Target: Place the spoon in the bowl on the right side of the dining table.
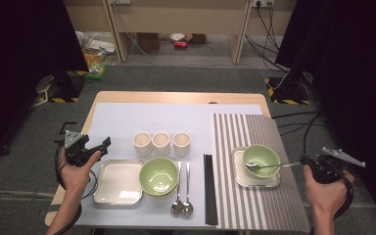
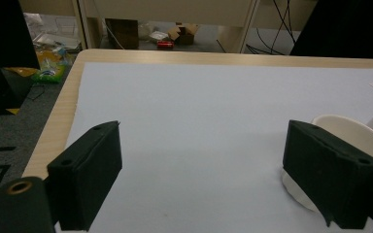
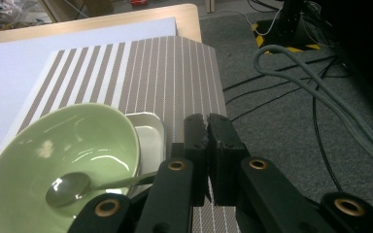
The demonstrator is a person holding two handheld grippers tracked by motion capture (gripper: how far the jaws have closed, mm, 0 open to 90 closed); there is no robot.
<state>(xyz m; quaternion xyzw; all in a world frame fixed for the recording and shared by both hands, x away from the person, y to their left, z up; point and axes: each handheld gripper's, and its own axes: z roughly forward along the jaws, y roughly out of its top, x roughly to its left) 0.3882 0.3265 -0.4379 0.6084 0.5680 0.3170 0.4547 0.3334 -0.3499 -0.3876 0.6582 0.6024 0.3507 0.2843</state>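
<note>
Spoon: bowl end rests in green bowl on square plate, striped placemat; long axis level, handle pointing at right gripper. Right gripper jaws pressed together just beyond handle tip; grip on handle not discernible. Left gripper jaws spread, holding nothing, over white mat near cups.

We see three pale cups just right of the left gripper. Below it lie a square plate and a green bowl, with two spoons and black chopsticks towards the right gripper.
</note>
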